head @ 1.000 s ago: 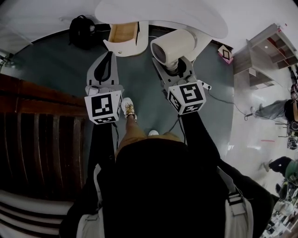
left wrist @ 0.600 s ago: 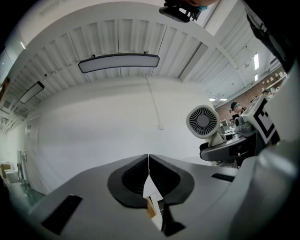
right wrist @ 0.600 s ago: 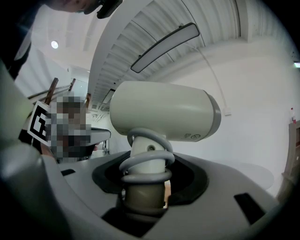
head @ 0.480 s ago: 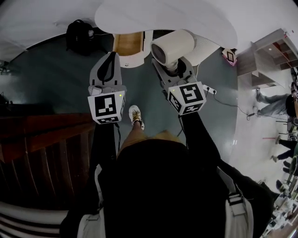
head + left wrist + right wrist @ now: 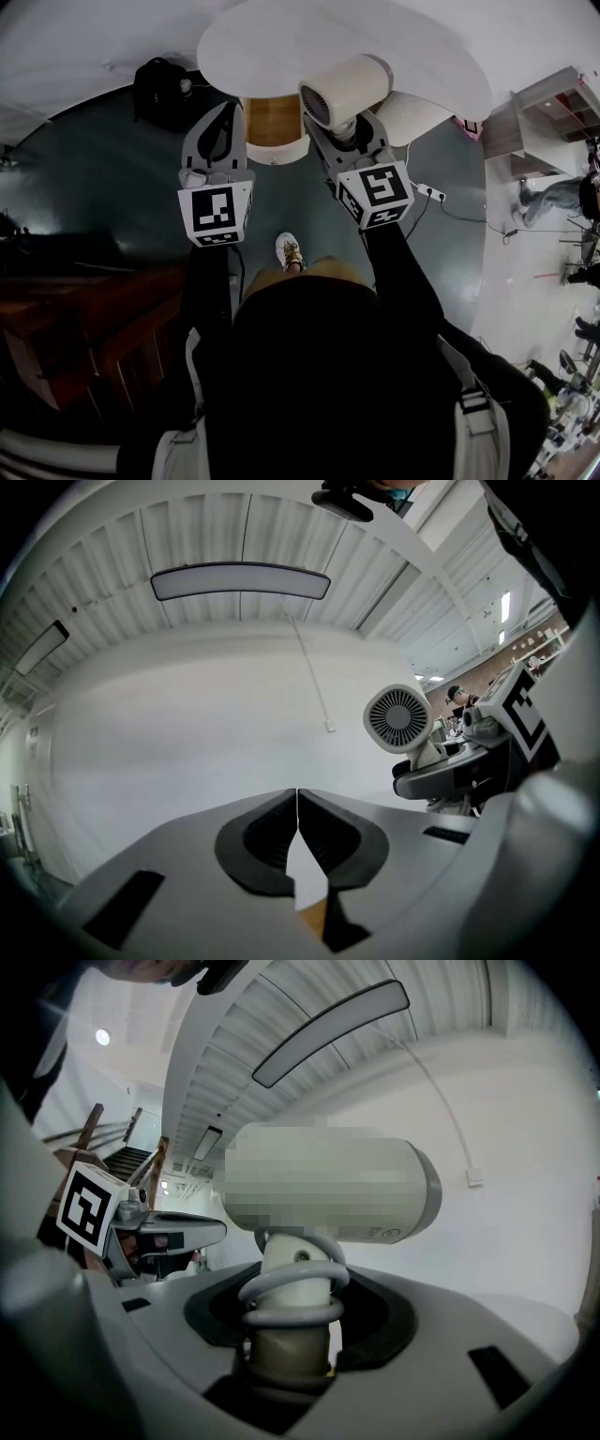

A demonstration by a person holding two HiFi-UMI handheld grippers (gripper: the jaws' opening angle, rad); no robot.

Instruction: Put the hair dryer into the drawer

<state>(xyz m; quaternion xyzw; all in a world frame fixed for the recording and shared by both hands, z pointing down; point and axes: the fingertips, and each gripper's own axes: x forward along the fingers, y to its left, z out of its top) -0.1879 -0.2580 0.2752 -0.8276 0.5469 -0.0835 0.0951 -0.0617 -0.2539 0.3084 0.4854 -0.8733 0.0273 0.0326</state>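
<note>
Hair dryer [image 5: 349,87] handle hidden inside right gripper [image 5: 343,133]; drawer [image 5: 273,122] partly hidden.

A black backpack [image 5: 161,89] lies near a white round table [image 5: 309,37].

Large open-plan work hall, lab-like. Evidence: white round table [image 5: 309,37]; wooden staircase [image 5: 84,309] left of it; open shelving unit [image 5: 544,112] right; black backpack [image 5: 161,89] beside; long ceiling lamp [image 5: 240,581] overhead.
</note>
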